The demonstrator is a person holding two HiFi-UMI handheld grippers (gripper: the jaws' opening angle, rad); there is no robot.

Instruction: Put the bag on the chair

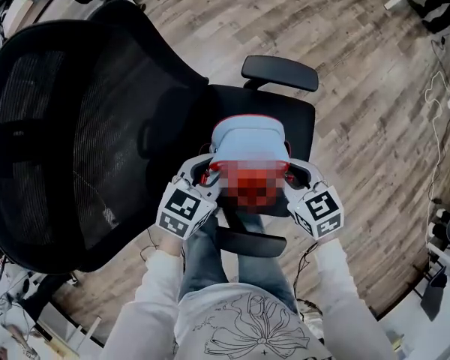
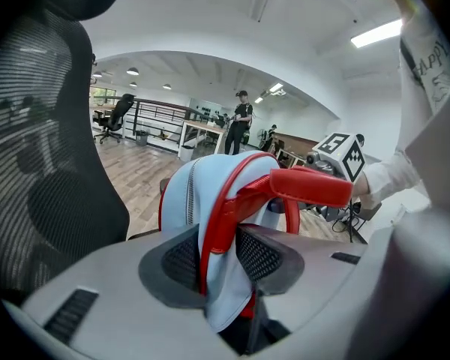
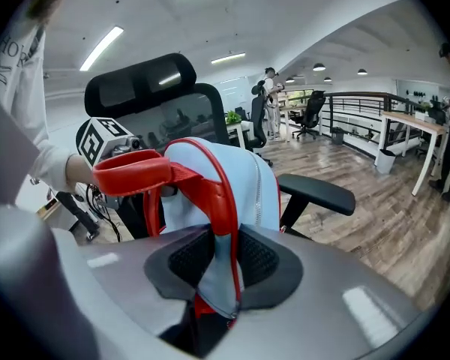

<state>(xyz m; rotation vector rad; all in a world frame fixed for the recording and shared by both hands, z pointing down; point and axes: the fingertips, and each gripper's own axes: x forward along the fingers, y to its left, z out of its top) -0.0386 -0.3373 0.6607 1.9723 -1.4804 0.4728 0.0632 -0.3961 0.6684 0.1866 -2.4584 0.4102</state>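
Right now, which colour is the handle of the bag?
Red; the handle shows best in the left gripper view.

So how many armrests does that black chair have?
2. The far armrest sticks out beyond the bag. The near armrest is on the bag's other side, close to the person's legs. None seems hidden.

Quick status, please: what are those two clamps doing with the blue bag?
Left gripper shut on bag edge; right gripper the same. Bag over chair seat; touchdown unclear. Nothing blocking.
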